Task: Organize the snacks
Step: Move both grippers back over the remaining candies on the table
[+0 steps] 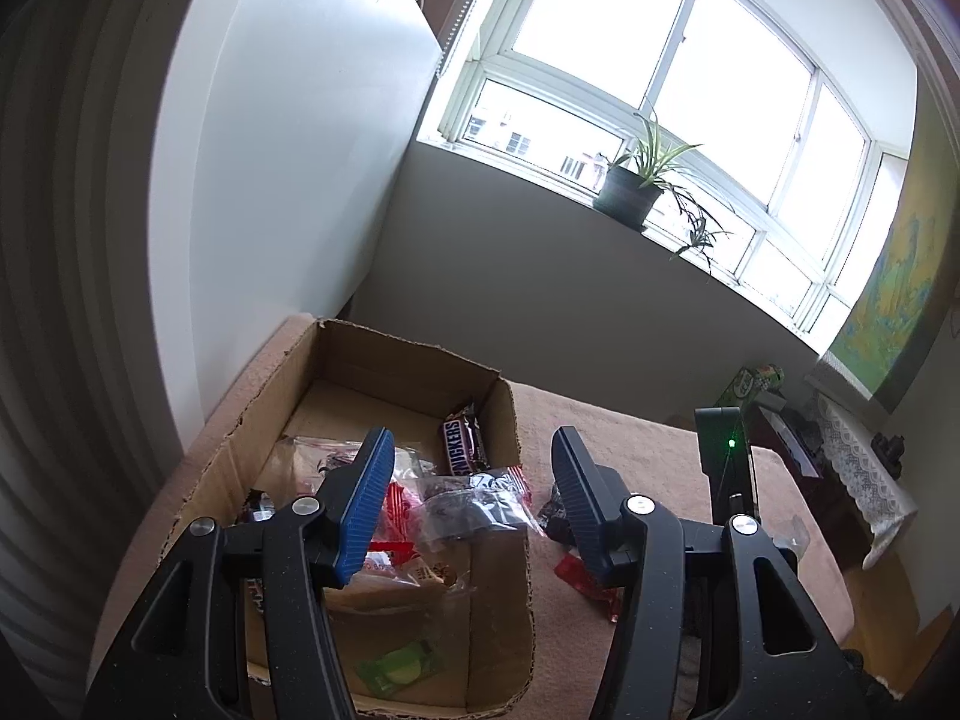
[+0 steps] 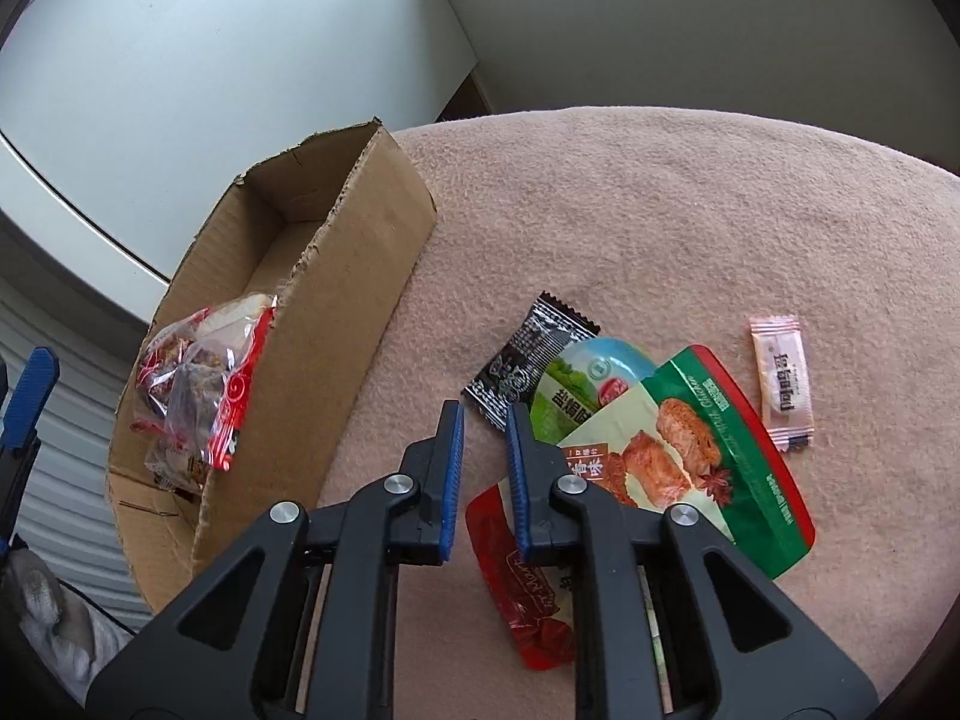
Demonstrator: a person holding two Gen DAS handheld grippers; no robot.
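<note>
A cardboard box (image 1: 510, 420) (image 2: 336, 276) sits on the pink cloth and holds several snacks: a Snickers bar (image 1: 463, 447), clear red-trimmed packets (image 1: 474, 501) (image 2: 198, 384) and a green packet (image 1: 399, 669). My left gripper (image 1: 474, 498) is open and empty above the box's right wall. My right gripper (image 2: 485, 414) is narrowly open and empty, just above loose snacks on the cloth: a black sachet (image 2: 528, 360), a blue-green packet (image 2: 585, 384), a green chicken pouch (image 2: 696, 456), a red pouch (image 2: 516, 588) and a pink sachet (image 2: 780, 381).
The pink cloth (image 2: 660, 210) covers the table. A red wrapper (image 1: 585, 585) and a dark sachet (image 1: 552, 516) lie right of the box. A black stand with a green light (image 1: 729, 462) stands behind. A potted plant (image 1: 630, 186) sits on the windowsill.
</note>
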